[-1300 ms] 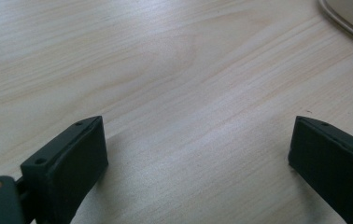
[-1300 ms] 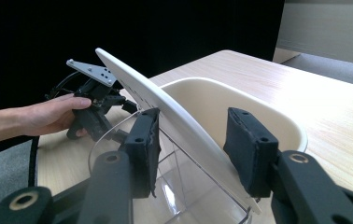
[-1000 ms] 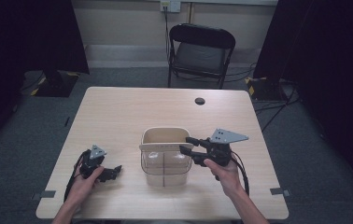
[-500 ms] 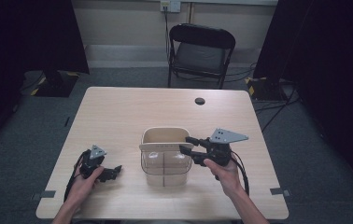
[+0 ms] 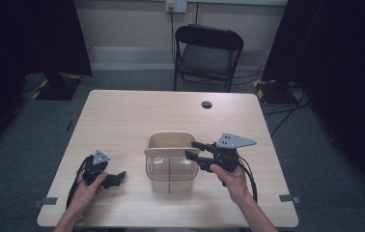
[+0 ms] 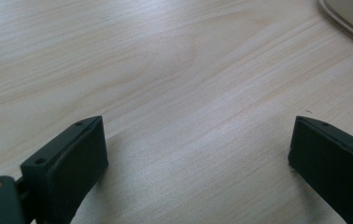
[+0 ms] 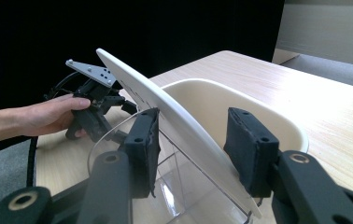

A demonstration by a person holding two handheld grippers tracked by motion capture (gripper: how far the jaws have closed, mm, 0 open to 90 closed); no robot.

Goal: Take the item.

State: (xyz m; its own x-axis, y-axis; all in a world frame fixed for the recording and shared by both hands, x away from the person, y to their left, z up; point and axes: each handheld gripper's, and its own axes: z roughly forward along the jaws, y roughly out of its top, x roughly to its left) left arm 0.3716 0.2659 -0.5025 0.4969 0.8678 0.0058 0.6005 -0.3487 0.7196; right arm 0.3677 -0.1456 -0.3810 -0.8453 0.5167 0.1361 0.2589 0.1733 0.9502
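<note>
Your left gripper point(image 5: 118, 178) rests released on the table point(image 5: 122, 121), well left of the container point(image 5: 171, 166) at its middle. Your right gripper point(image 5: 191, 148) is clenched on the white divider point(image 7: 174, 123) across the container; tilt your wrist and it could tip the container. The right gripper view shows both pads straddling the divider, unreadable in the high view.

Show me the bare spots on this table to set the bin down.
Bare wood lies between the bin and the dark disc at the far edge, and across the far left corner of the table. The near edge is crowded: left gripper, bin, right gripper.
</note>
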